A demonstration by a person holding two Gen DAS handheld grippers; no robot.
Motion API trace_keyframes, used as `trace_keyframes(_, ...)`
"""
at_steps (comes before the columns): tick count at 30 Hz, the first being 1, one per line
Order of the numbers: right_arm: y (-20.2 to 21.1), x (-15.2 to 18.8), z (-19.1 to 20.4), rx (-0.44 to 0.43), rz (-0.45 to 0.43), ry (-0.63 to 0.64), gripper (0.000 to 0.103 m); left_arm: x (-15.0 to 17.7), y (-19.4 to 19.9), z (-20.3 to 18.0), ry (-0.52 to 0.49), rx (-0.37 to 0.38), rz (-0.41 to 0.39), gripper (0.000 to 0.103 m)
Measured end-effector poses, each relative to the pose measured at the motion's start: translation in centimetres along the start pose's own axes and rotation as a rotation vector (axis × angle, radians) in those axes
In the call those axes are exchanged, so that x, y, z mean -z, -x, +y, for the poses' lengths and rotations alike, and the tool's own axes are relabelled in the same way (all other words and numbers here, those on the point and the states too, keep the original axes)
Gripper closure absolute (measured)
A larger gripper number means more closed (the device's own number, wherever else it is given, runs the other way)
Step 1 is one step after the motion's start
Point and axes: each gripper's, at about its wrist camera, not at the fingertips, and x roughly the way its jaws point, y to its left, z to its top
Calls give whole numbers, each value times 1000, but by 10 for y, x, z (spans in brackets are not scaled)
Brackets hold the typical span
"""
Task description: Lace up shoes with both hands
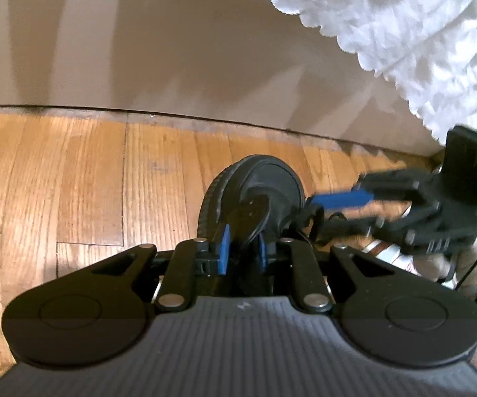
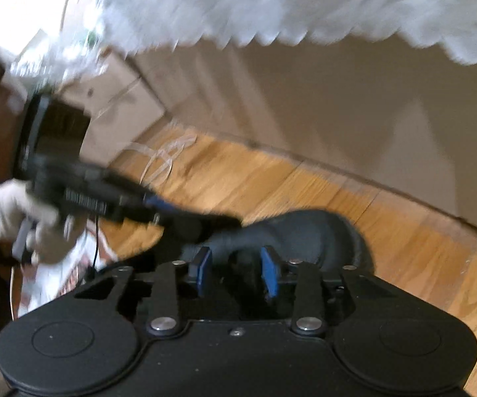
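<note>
Mid-lacing: the left gripper (image 1: 242,248) pinches a black lace loop just ahead of its blue pads, the black shoe (image 1: 255,195) directly beyond; the right gripper (image 2: 236,269), jaws parted, must next close on lace.

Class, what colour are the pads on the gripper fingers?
Blue pads, clearest in the right wrist view.

Our grippers (image 1: 242,248): black, ribbed grey top, silver screws
Pads (image 2: 269,273): blue
Hand (image 2: 10,211): white glove
</note>
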Motion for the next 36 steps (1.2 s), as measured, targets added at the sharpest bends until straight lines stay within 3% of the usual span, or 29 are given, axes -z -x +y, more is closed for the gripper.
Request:
trace_keyframes(2,-10,0,0,18,25,-3,71,2,1,5,19,20,-14,87)
trace_keyframes(3,-12,-2,-2,16,15,-26,101,2,1,7,26,29,-16,87)
trace_keyframes(7,1,-15,-9,-19,-131,-127,100,-1,-1,12,35,54,-13,87)
trace_keyframes(11,1,-17,-13,56,-174,-165,100,-3,-4,14,27,63,-14,87)
trace_keyframes(15,7,-17,-18,42,-221,-196,100,-6,-9,18,36,80,-9,86)
trace_keyframes(17,7,-16,-21,62,-211,-200,99,-6,-11,17,35,84,-2,84)
trace_keyframes(23,3,-8,-30,243,-73,-191,90,-5,-10,16,24,73,1,84)
trace_keyframes(27,30,-7,-25,228,-153,-189,80,-1,-10,19,39,63,-6,81)
trace_keyframes(32,45,-11,-18,244,-229,-186,78,3,-12,31,146,97,-10,85)
trace_keyframes(36,37,-19,5,131,-198,-83,78,4,-13,30,143,91,-13,85)
